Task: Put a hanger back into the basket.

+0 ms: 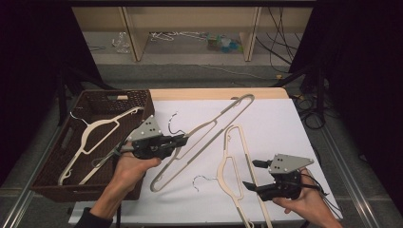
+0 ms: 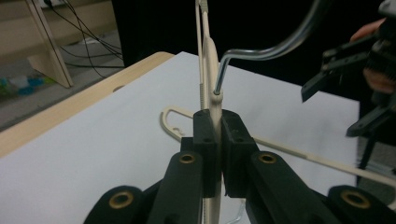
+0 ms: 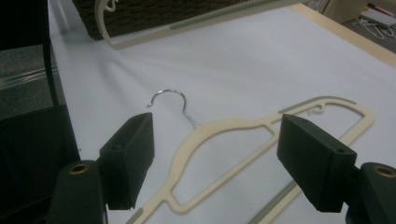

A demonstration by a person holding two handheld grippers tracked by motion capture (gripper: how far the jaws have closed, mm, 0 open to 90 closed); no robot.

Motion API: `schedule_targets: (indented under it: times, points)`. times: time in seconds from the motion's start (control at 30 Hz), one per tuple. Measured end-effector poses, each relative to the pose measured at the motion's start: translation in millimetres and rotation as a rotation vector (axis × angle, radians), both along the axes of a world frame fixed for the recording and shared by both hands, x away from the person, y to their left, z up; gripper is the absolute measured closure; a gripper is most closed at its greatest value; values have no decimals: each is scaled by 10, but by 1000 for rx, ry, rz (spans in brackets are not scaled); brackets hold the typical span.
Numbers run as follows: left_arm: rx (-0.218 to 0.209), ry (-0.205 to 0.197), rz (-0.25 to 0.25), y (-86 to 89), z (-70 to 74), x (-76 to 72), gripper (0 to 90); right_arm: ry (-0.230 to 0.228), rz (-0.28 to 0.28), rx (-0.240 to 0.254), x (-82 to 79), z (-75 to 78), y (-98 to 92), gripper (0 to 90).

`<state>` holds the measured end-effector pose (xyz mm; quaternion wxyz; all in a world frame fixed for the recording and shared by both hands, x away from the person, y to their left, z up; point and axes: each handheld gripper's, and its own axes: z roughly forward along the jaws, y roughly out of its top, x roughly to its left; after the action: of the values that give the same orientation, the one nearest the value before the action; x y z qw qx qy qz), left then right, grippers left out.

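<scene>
The left hand-held gripper is pinching a cream hanger at its neck, just below the wire hook; in the left gripper view the pads press on the thin plastic from both sides. That hanger slants across the middle of the table, its far end toward the back edge, its near shoulder by the wicker basket at the table's left edge. The grip is narrow and close to one end, so the long body could swing or twist in the jaws once it is carried, and its far tip could catch on the basket's rim or on the hanger already lying inside.

The right hand-held gripper is spread wide and holds nothing. It sits low near the front right corner, with its jaws to either side of a second cream hanger that lies flat on the table. If the jaws close here they may scrape the flat plastic and push it along the white surface, or nip only the thin wire hook, which would probably slip out.
</scene>
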<state>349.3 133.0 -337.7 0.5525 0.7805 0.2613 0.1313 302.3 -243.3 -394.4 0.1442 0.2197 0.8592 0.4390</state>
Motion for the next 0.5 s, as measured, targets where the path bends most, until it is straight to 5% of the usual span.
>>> schedule_targets:
  times: [0.1,0.23,0.5]
  points:
    - [-38,23,-1,72,83,-33,856,15,1,-12,-30,-77,23,275]
    - [-153,105,-17,203,215,-96,857,25,0,-20,-35,-137,37,272]
    - [-180,107,-17,388,542,-245,857,39,-4,-27,-49,-188,37,256]
